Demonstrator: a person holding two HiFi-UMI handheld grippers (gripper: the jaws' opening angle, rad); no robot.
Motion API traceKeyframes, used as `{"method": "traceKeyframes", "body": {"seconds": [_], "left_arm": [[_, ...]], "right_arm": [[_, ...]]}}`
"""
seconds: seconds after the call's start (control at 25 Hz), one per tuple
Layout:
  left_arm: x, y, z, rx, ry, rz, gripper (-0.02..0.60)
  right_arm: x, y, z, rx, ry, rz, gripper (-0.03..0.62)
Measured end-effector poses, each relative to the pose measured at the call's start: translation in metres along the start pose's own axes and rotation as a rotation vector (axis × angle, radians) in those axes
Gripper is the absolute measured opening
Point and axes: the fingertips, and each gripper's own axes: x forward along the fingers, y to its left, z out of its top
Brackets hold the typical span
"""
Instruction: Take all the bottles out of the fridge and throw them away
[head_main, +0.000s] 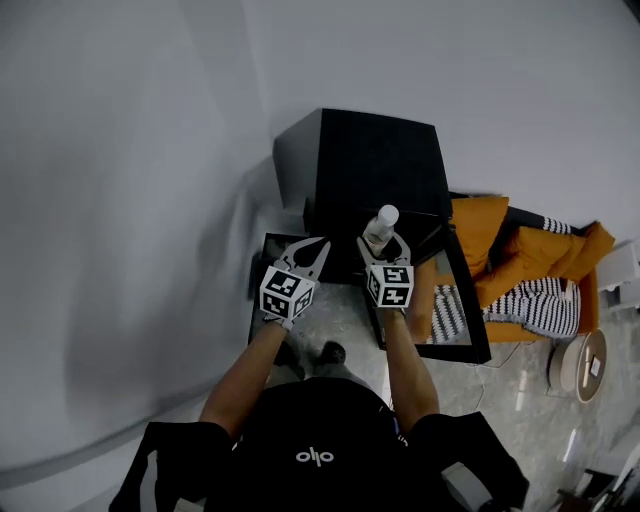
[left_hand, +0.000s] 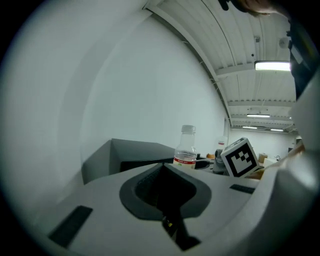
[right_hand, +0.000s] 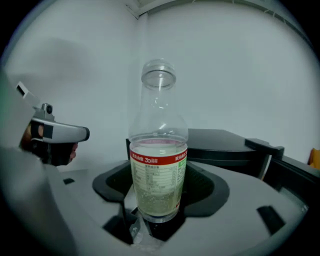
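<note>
A clear plastic bottle (head_main: 381, 228) with a white cap and a red-banded label stands upright between the jaws of my right gripper (head_main: 384, 244), which is shut on its lower body. In the right gripper view the bottle (right_hand: 158, 170) fills the centre, a little pale liquid in it. My left gripper (head_main: 321, 245) hangs just left of it, jaws closed to a point with nothing in them. From the left gripper view the bottle (left_hand: 186, 150) shows beyond the closed jaws. The black fridge (head_main: 370, 160) sits right behind both grippers, its door (head_main: 462, 312) swung open to the right.
A grey wall runs along the left and back. An orange sofa (head_main: 520, 255) with a striped cushion (head_main: 545, 305) stands right of the fridge door. A round white object (head_main: 586, 365) lies on the floor at far right. The person's shoe (head_main: 331, 352) is below the grippers.
</note>
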Motion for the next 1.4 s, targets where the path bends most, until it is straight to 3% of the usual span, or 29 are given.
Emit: {"method": "traceKeyframes", "body": {"seconds": [0.52,0.96,1.4], "left_arm": [[-0.148,0.099,-0.015,-0.089,-0.041,0.399,0.0],[-0.201,0.131,-0.054,-0.153,-0.054,0.497,0.0],[-0.212,0.135,-0.177,-0.308,0.051,0.532,0.0]], "right_arm": [[0.066,0.183,0.038,-0.134,-0.021,0.391,0.316],[0.083,0.248,-0.003,-0.185,0.039,0.526,0.316],[0.084,0.271,-0.134,-0.205,0.215,0.632,0.316]]}}
